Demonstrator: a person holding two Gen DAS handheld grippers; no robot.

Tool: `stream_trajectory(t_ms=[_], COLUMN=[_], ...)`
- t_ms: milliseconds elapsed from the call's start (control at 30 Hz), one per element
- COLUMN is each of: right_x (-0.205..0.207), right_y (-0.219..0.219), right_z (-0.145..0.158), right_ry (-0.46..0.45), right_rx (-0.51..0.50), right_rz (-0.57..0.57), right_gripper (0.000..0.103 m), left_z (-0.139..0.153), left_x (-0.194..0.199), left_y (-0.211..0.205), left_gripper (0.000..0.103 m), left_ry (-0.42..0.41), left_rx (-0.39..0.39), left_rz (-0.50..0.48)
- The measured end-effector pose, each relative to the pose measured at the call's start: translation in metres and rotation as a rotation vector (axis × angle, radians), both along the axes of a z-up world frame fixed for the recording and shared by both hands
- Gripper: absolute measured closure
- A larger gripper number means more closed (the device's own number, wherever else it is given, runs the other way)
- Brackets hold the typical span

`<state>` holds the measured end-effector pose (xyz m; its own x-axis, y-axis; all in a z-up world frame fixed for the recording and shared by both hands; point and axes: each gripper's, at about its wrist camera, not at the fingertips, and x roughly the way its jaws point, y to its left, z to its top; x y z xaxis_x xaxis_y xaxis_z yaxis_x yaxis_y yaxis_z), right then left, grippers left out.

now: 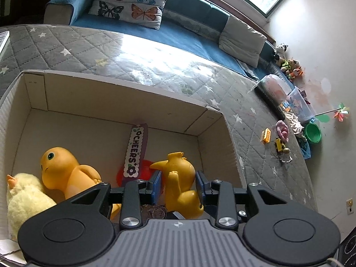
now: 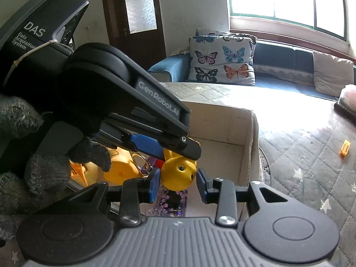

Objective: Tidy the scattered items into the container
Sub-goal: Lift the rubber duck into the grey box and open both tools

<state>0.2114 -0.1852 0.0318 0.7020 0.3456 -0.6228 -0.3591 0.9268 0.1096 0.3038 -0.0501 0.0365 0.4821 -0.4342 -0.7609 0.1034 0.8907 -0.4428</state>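
The smooth yellow rubber duck-like toy (image 1: 180, 184) hangs over the near right part of the open cardboard box (image 1: 122, 84), clear of its floor. The left tongs (image 1: 178, 182) have it by the body: their blue pads (image 1: 156, 181) stand fairly wide apart and press on either side of it. The right tongs (image 2: 178, 182) come in from the near side, lower down, and their pads sit tight against both sides of the toy's round head, so both pairs of tongs have hold of the one toy. A hand in a grey knitted glove (image 2: 44, 173) grips the left tool.

On the box floor, to the left, lies a larger orange-yellow rubber animal toy (image 1: 66, 173), touching a fluffy pale yellow plush chick (image 1: 24, 193) in the near left corner. A purple strip lettered "CHEERS" (image 1: 135, 149) leans toward the far wall, over a red round piece (image 1: 145, 171).

The box rests on a grey quilted mat with white stars (image 1: 155, 55). Well apart to the right on the mat lie a small orange block (image 1: 266, 136) and a yellow toy truck (image 1: 280, 145). Beyond the mat stands a blue sofa (image 1: 178, 29) with a butterfly-print cushion (image 1: 131, 0).
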Motion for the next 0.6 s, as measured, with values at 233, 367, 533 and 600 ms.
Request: stream_trajectory(t_ms=[233, 367, 533, 600], right_x=[-0.004, -0.008, -0.014, -0.015], right_y=[-0.002, -0.002, -0.004, -0.005], right_z=[0.003, 0.005, 0.009, 0.01], right_ry=[-0.012, -0.019, -0.026, -0.03], right_rx=[0.007, 0.007, 0.011, 0.013], right_rz=[-0.008, -0.012, -0.021, -0.022], right_gripper=[0.062, 0.061, 0.061, 0.061], left_z=[0.003, 0.004, 0.007, 0.01], left_x=[-0.003, -0.007, -0.012, -0.015], left_y=[0.0, 0.001, 0.003, 0.004], left_gripper=[0.068, 0.068, 0.067, 0.067], left_ry=[-0.01, -0.012, -0.015, -0.023], left_rx=[-0.005, -0.004, -0.007, -0.005], left_rz=[0.004, 0.005, 0.011, 0.012])
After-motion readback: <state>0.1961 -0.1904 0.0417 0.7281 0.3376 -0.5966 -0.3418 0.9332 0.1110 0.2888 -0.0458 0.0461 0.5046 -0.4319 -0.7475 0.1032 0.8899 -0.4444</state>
